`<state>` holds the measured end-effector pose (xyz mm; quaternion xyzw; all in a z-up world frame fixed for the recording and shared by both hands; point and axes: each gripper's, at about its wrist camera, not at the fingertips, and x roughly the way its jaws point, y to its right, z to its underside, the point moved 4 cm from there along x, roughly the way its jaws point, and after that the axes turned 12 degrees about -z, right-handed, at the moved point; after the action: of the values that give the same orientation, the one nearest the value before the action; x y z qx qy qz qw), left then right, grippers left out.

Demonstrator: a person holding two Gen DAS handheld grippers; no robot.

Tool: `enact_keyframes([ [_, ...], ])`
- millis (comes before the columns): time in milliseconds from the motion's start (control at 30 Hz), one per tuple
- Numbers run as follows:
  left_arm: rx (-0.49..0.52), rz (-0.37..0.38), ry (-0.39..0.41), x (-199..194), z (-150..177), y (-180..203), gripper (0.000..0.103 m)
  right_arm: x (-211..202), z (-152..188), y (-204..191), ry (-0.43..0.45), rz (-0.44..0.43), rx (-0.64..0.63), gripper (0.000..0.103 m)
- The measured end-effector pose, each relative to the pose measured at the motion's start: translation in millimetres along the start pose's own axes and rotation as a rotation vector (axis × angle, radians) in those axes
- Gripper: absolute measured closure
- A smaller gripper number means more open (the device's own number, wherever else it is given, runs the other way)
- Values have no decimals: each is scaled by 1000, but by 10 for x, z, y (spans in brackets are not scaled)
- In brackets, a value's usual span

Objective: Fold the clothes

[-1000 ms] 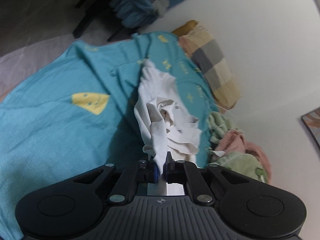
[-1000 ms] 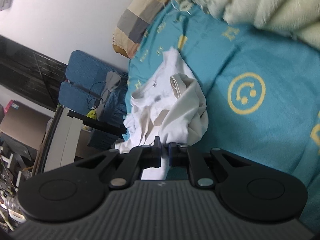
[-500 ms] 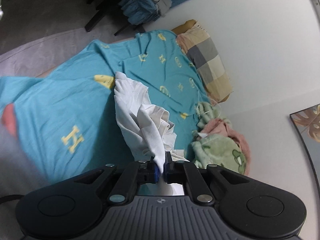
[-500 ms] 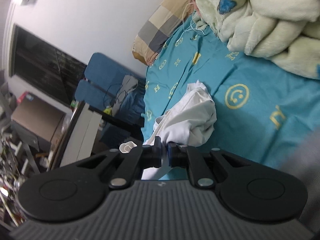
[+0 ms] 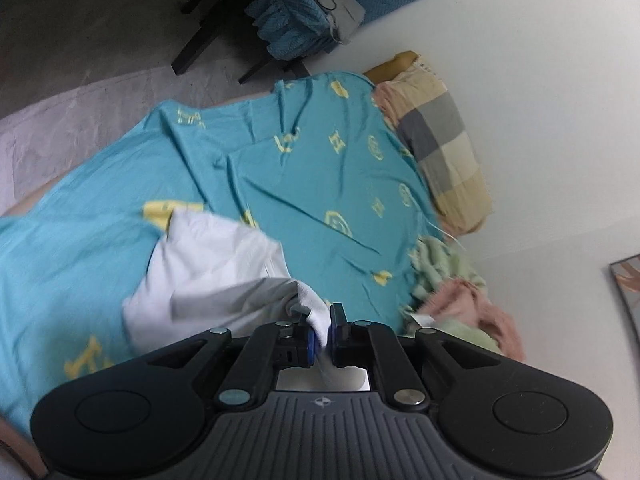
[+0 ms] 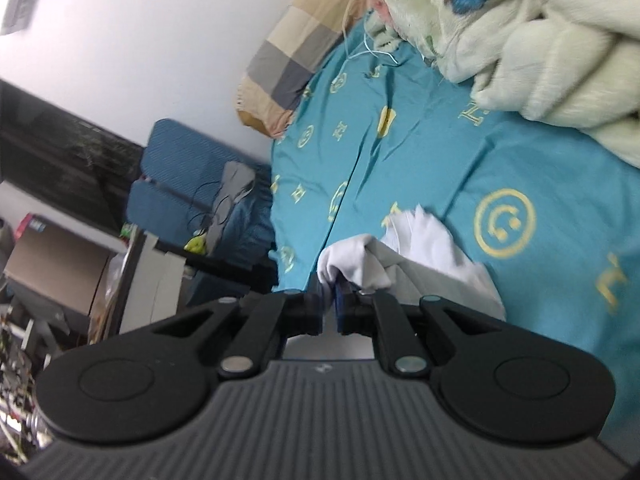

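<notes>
A white garment (image 5: 208, 272) hangs over the teal bed sheet (image 5: 328, 184). My left gripper (image 5: 321, 330) is shut on one bunched edge of it, the cloth spreading out to the left and below. My right gripper (image 6: 330, 314) is shut on another bunched edge of the same white garment (image 6: 424, 256), which spreads to the right over the sheet (image 6: 400, 160). The lower part of the garment is hidden behind both gripper bodies.
A checked pillow (image 5: 440, 140) lies at the bed's head by the white wall. A green and pink fluffy blanket (image 5: 452, 280) is heaped at the wall side, large in the right wrist view (image 6: 540, 40). A blue chair (image 6: 180, 184), desk and boxes stand beyond the bed.
Both grippers have lifted and pulled the white garment off the sheet; it has gone from a crumpled heap to a stretched, spread cloth between them. The views have swung across the bed.
</notes>
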<state>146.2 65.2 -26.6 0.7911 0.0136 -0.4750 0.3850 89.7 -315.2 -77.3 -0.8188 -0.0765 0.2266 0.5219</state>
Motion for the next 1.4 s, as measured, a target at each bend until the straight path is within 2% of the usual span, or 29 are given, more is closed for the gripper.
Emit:
enact_keyframes([
  [133,29,-50,-3,689,-286,71,95,580,-191,248,-23,59,5,94],
  [300,48,-105,-40,1452,-478,-60,95,1245,-311,659,-88,129,-7,93],
  [433,107,-146,-43,1752,-507,-126,95,1544,-331,924,-131,162,-8,93],
  [600,213,-166,8,1735,-420,-26,92,1602,-332,965,-154,157,-54,91],
  [633,239,-167,22,1702,-393,10,85,1590,-331,944,-155,153,-65,91],
  [667,268,-167,39,1664,-362,51,72,1572,-325,906,-158,152,-90,91],
  [700,307,-166,60,1614,-323,98,66,1554,-318,863,-159,150,-117,90],
  [767,385,-167,106,1515,-246,193,44,1512,-288,719,-156,128,-200,87],
  [800,428,-168,132,1477,-205,235,38,1491,-270,645,-155,115,-242,75],
  [833,472,-167,147,1461,-160,274,24,1478,-239,560,-158,87,-286,56],
  [867,516,-165,163,1444,-115,312,18,1464,-206,477,-160,59,-329,46],
  [900,561,-163,175,1440,-70,345,18,1454,-167,402,-159,38,-369,33],
  [933,602,-164,181,1468,-30,363,18,1457,-132,349,-157,28,-405,29],
  [1033,697,-188,194,1593,65,394,18,1513,-46,264,-177,25,-499,30],
  [1167,797,-260,208,1821,154,390,18,1665,30,364,-218,134,-607,30],
  [1267,818,-278,202,1928,176,369,18,1769,63,499,-259,181,-615,31],
  [1400,869,-296,219,1952,247,394,18,1794,96,498,-267,186,-643,30],
])
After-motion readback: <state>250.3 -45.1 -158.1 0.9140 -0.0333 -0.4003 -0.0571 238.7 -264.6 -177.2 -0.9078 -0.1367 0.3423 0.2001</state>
